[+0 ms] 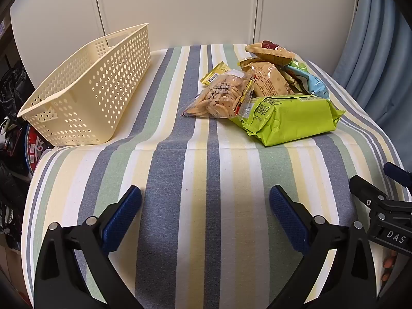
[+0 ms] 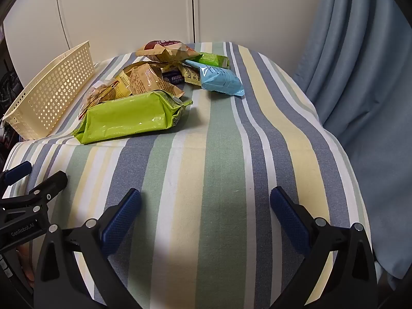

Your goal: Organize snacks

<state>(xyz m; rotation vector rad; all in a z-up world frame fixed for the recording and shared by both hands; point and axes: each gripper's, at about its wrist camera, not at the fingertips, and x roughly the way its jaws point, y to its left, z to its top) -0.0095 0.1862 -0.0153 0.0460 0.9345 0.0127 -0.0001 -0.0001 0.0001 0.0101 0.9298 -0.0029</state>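
The left tool is hovering over the striped cloth covering the worktop, its two blue-padded fingers standing wide apart and gripping nothing. The right tool is hanging the same way at the bottom of its own view, fingers spread wide and empty. In the left wrist view a part of the right tool is showing at the lower right edge of the frame; in the right wrist view a part of the left tool is showing at the lower left edge.

The snacks are lying in a loose pile on the cloth, in the upper right of the left wrist frame and the upper left-centre of the right wrist frame. A large lime-green packet is sitting at the near edge of the pile, touching a clear bag of round crackers on its left. Behind them tan packets are overlapping one another, with a light blue packet lying at the right side of the heap and a small yellow bar peeking out at the back left.

A cream perforated basket is standing on the cloth in the upper left of the left wrist frame, well apart from the pile; nothing is showing inside it. White cabinet doors are filling the background, and a blue curtain is hanging down the right side.
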